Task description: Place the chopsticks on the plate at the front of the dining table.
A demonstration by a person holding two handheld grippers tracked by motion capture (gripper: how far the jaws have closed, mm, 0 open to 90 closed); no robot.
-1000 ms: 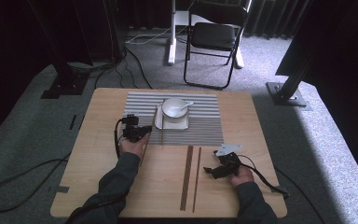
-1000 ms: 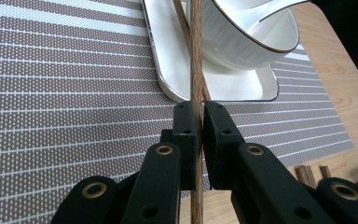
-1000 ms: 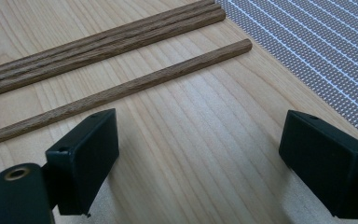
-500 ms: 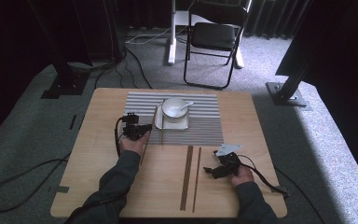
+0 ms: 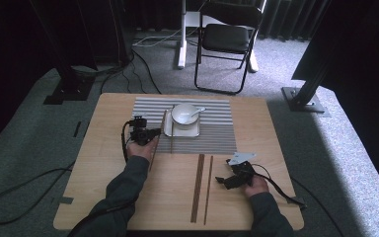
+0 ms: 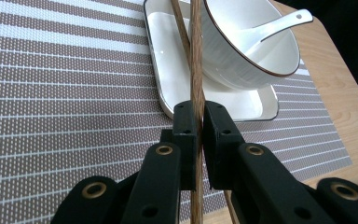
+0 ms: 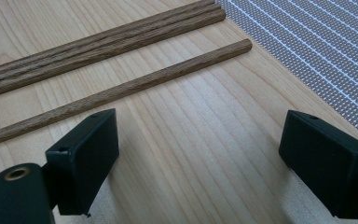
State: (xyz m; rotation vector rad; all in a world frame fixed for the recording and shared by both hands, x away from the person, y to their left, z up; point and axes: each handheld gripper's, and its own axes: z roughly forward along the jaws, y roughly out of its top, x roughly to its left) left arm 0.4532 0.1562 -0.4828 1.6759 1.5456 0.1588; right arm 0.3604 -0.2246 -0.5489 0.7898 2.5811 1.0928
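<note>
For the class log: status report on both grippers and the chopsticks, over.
Left gripper shut on chopstick, beside the white tray. Right gripper open, above bare table near loose chopsticks. Nothing in the way.

Black jaws [image 6: 198, 126] – brass rivets; grey sleeves [image 5: 123, 185]

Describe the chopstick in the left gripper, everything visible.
The chopstick is a thin, round, brown stick with wood grain. The left gripper is shut on it, jaws clamping it from both sides. It runs straight ahead along the jaws, over the striped placemat toward the white tray and bowl. A second stick lies close beside it; whether they touch is unclear.
</note>
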